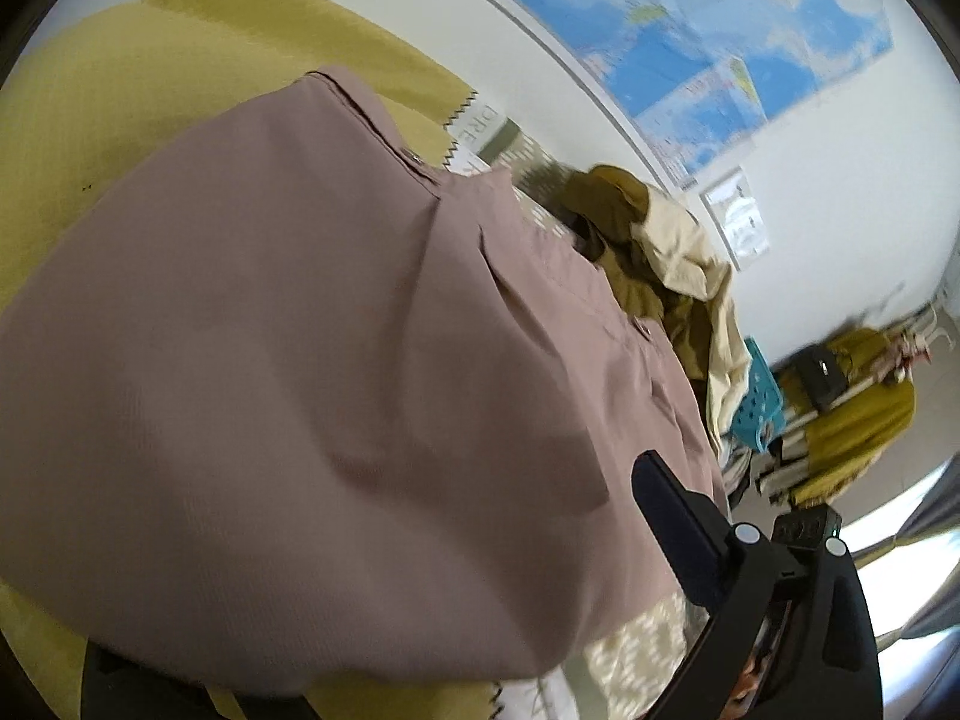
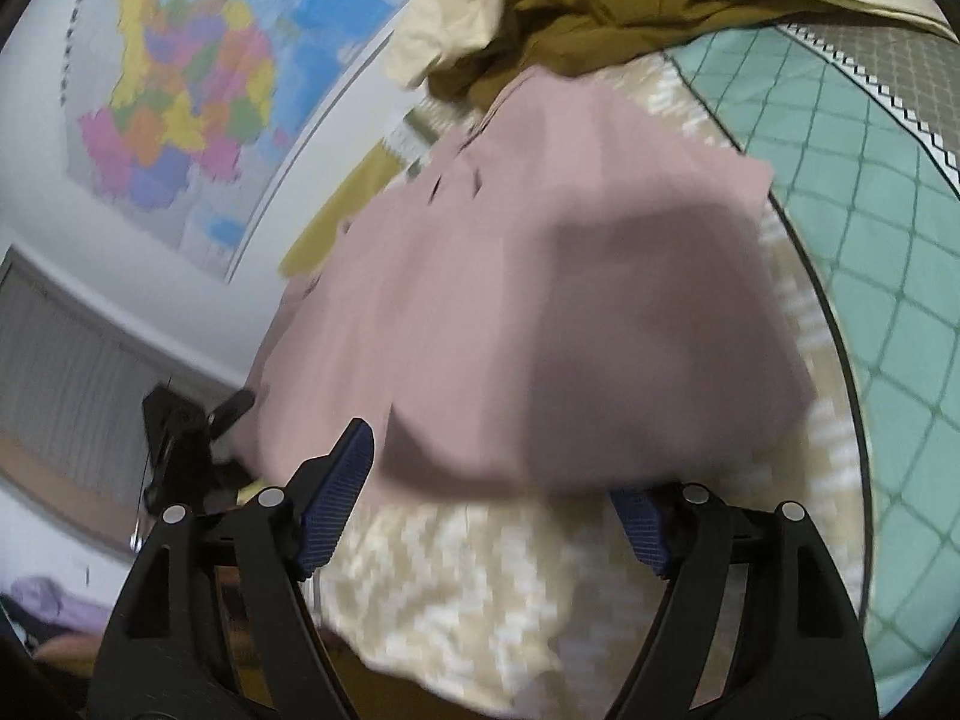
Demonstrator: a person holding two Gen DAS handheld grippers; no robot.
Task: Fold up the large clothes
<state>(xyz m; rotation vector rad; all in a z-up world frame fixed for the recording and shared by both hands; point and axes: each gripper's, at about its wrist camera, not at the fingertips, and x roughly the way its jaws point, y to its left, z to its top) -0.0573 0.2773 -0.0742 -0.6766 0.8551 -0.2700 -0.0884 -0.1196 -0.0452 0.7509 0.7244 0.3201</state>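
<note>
Blue-padded right gripper (image 2: 492,504) spread wide at mauve garment (image 2: 540,300) hem; left gripper's (image 1: 738,540) grip unclear; I'd square edges first.

Domestic room, likely a bedroom. Evidence: large coloured wall map (image 1: 690,30) ahead of the left tongs and up-left of the right tongs; quilted green bedspread (image 2: 870,240) to the right of the right tongs; heap of mustard and cream clothes (image 1: 660,252) beyond; teal basket (image 1: 759,402); grey curtain (image 2: 54,348) far left.
</note>
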